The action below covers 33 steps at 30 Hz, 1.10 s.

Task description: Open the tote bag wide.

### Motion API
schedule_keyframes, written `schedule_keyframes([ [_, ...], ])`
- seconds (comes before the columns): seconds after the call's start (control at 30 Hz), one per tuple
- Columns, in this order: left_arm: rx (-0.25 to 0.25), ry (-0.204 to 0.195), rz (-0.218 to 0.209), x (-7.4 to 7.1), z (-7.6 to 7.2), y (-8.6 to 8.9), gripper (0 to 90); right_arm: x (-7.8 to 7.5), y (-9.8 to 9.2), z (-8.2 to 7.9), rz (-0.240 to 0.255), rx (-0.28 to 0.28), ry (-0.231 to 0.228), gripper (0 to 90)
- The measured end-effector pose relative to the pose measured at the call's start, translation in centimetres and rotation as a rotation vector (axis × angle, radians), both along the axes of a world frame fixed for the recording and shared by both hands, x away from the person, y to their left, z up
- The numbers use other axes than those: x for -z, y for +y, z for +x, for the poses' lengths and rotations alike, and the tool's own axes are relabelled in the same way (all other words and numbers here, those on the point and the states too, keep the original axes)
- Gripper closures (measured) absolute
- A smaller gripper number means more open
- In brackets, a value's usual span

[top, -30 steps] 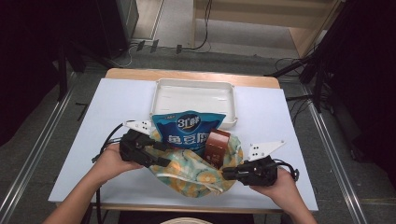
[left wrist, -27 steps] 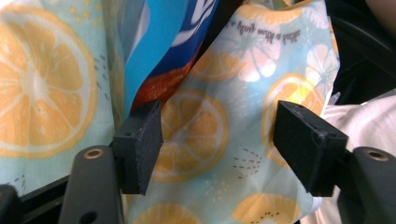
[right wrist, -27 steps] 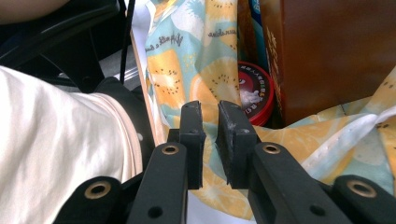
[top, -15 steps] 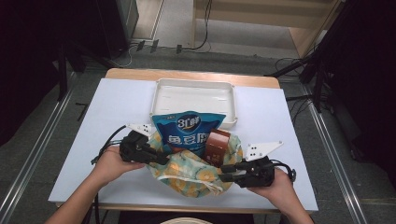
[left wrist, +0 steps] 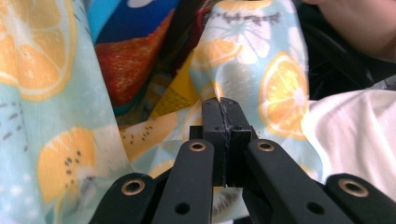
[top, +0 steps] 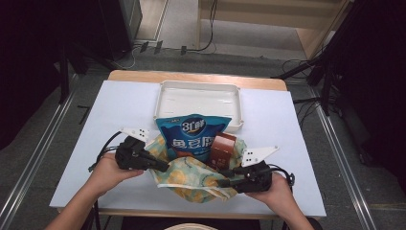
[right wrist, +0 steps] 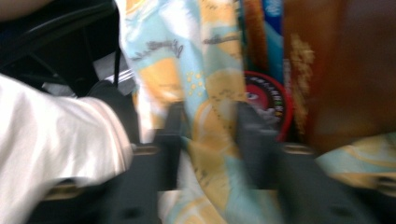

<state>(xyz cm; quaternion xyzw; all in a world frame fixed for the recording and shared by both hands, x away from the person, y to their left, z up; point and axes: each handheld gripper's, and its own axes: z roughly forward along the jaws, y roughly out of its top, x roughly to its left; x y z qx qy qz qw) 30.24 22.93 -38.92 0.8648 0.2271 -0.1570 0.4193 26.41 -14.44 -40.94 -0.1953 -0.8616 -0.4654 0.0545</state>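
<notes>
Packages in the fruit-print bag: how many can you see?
2. A blue snack pouch stands at the bag's far left side, and a brown box sits right of it. More may be hidden under the cloth.

Left gripper [top: 160, 166]: black body, white three-cornered plate with dark holes on top, black cable looping off behind. In its own view: black linkage arms with brass-ringed pivots, ribbed black pad blocks. Right gripper [top: 225, 182]: same black build, white holed plate, black cable. Forearms bare, no sleeves.
</notes>
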Motion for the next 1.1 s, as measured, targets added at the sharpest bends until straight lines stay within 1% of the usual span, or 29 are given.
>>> schedule_keyframes([
  [0.03, 0.0, -0.003, -0.004, -0.1, -0.3, 0.2, 90.0, -0.1, 0.1, -0.1, -0.001, -0.011, -0.004, 85.0],
  [0.07, 0.001, -0.001, -0.007, -0.2, -0.5, 0.3, 90.0, -0.2, 0.1, -0.3, -0.003, -0.024, 0.01, 88.1],
  [0.1, 0.009, 0.001, -0.009, -0.2, -0.7, 0.5, 90.0, -0.3, 0.2, -0.5, -0.001, -0.037, 0.017, 89.4],
  [0.13, 0.011, -0.001, -0.002, -0.1, -0.9, 0.5, 90.0, -0.4, 0.3, -0.6, 0.001, -0.048, 0.025, 89.5],
  [0.2, 0.015, 0.011, 0.0, 0.4, -1.2, 0.7, 90.0, -0.3, 0.4, -0.9, -0.011, -0.056, 0.02, 89.4],
  [0.3, 0.009, 0.04, 0.004, 1.5, -1.2, 0.8, 90.0, 0.2, 0.5, -0.9, -0.015, -0.063, 0.029, 88.9],
  [0.33, 0.006, 0.052, -0.003, 1.8, -1.2, 0.9, 90.0, 0.4, 0.5, -0.9, -0.02, -0.064, 0.036, 88.9],
  [0.4, 0.007, 0.065, 0.001, 2.4, -1.3, 0.9, 90.0, 0.8, 0.6, -1.0, -0.022, -0.069, 0.041, 88.9],
  [0.5, 0.005, 0.073, 0.004, 2.9, -1.3, 0.9, 90.0, 1.0, 0.8, -1.2, -0.029, -0.084, 0.038, 88.9],
  [0.57, 0.002, 0.079, 0.014, 3.2, -1.3, 0.8, 90.0, 1.2, 0.8, -1.3, -0.034, -0.087, 0.041, 88.9],
  [0.63, 0.01, 0.082, 0.019, 3.6, -1.2, 0.7, 90.0, 1.5, 0.7, -1.3, -0.039, -0.089, 0.04, 88.9],
  [0.67, 0.005, 0.075, 0.025, 3.8, -1.2, 0.6, 90.0, 1.7, 0.7, -1.2, -0.04, -0.09, 0.04, 88.9],
  [0.73, 0.008, 0.076, 0.038, 4.1, -1.1, 0.5, 90.0, 2.1, 0.7, -1.2, -0.047, -0.093, 0.042, 88.9],
  [0.83, 0.013, 0.066, 0.103, 4.9, -1.0, 0.1, 90.0, 2.7, 0.8, -1.1, -0.082, -0.094, 0.047, 89.3],
  [0.87, 0.008, 0.07, 0.109, 5.1, -0.9, 0.1, 90.0, 3.0, 0.9, -1.1, -0.096, -0.092, 0.046, 89.4],
  [0.9, 0.002, 0.07, 0.1, 5.3, -0.8, 0.1, 90.0, 3.3, 0.9, -1.0, -0.103, -0.092, 0.041, 89.4],
  [0.93, -0.008, 0.06, 0.09, 5.4, -0.7, 0.2, 90.0, 3.5, 0.8, -0.9, -0.104, -0.092, 0.034, 89.4],
  [0.97, -0.015, 0.061, 0.074, 5.4, -0.4, 0.3, 90.0, 3.7, 0.7, -0.7, -0.096, -0.091, 0.022, 89.4],
  [1.03, -0.033, 0.059, 0.053, 5.7, -0.1, 0.5, 90.0, 4.0, 0.5, -0.5, -0.08, -0.107, -0.021, 89.3],
  [1.07, -0.033, 0.061, 0.062, 5.9, 0.0, 0.5, 90.0, 4.2, 0.4, -0.6, -0.077, -0.116, -0.048, 89.3],
  [1.1, -0.033, 0.057, 0.079, 6.2, 0.1, 0.4, 90.0, 4.5, 0.4, -0.6, -0.082, -0.126, -0.069, 89.3],
])
